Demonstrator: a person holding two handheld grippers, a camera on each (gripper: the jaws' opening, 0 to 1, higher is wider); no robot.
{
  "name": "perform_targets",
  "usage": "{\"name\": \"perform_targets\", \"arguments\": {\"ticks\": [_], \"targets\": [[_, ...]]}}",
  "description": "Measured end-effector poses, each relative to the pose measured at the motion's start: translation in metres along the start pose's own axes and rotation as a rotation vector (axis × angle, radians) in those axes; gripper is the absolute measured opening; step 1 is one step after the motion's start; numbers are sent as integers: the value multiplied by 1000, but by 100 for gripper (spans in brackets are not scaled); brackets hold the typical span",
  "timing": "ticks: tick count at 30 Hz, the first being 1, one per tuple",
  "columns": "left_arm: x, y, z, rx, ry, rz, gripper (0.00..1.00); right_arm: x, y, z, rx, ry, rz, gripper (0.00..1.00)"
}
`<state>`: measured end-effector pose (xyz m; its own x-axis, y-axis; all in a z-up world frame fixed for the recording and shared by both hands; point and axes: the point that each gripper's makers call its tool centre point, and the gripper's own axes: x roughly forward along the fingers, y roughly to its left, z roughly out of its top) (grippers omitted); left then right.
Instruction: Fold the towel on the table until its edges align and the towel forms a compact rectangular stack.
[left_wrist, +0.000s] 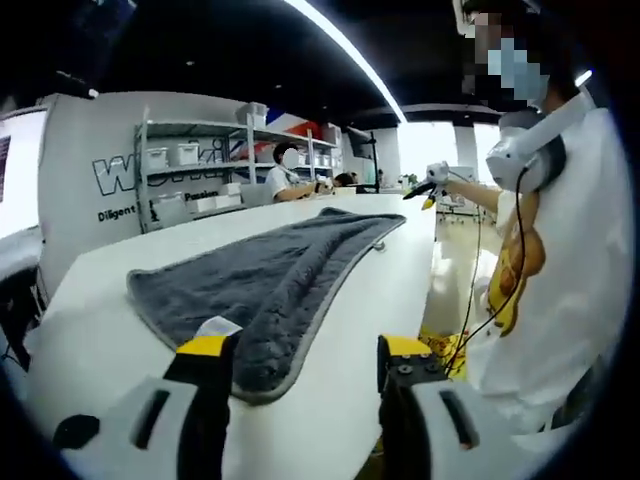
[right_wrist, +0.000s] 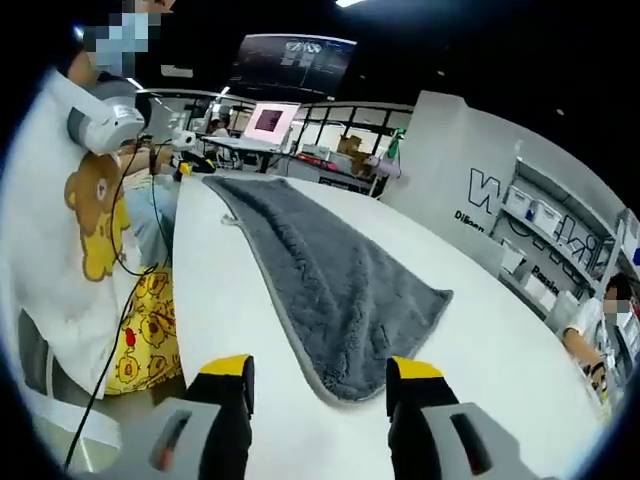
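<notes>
Lying flat on the white tabletop (left_wrist: 330, 300), the grey towel (left_wrist: 270, 285) stretches lengthwise along it, one long edge near the tabletop's side where a person in a white shirt (left_wrist: 570, 260) stands. Left hand-held gripper (left_wrist: 305, 365): jaws spread, released, one yellow tip over the towel's near end (contact unclear). Right hand-held gripper (right_wrist: 318, 385): jaws apart, straddling the towel's (right_wrist: 330, 280) other end, gripping nothing. Shelving (left_wrist: 200, 170) stands beyond the tabletop.

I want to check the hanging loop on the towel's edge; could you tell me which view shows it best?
The right gripper view: the small loop lies clear against the white table. In the left gripper view the loop looks smaller beside the grey towel.
</notes>
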<state>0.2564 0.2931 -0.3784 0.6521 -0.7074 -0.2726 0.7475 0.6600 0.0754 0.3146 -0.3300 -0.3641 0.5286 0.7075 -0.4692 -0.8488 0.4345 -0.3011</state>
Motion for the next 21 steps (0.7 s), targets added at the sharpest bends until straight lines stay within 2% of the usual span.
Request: {"name": "perform_targets", "arguments": {"ticks": [3, 7, 14, 21], "targets": [[3, -1, -3, -10, 9, -27, 53, 5, 0, -2, 8, -10, 25, 46], [7, -5, -2, -14, 3, -66, 50, 11, 0, -5, 15, -22, 53, 33], [4, -4, -7, -16, 29, -85, 42, 21, 0, -20, 41, 6, 91, 29], [2, 1, -15, -32, 56, -84, 37, 28, 2, -23, 48, 14, 118, 26]]}}
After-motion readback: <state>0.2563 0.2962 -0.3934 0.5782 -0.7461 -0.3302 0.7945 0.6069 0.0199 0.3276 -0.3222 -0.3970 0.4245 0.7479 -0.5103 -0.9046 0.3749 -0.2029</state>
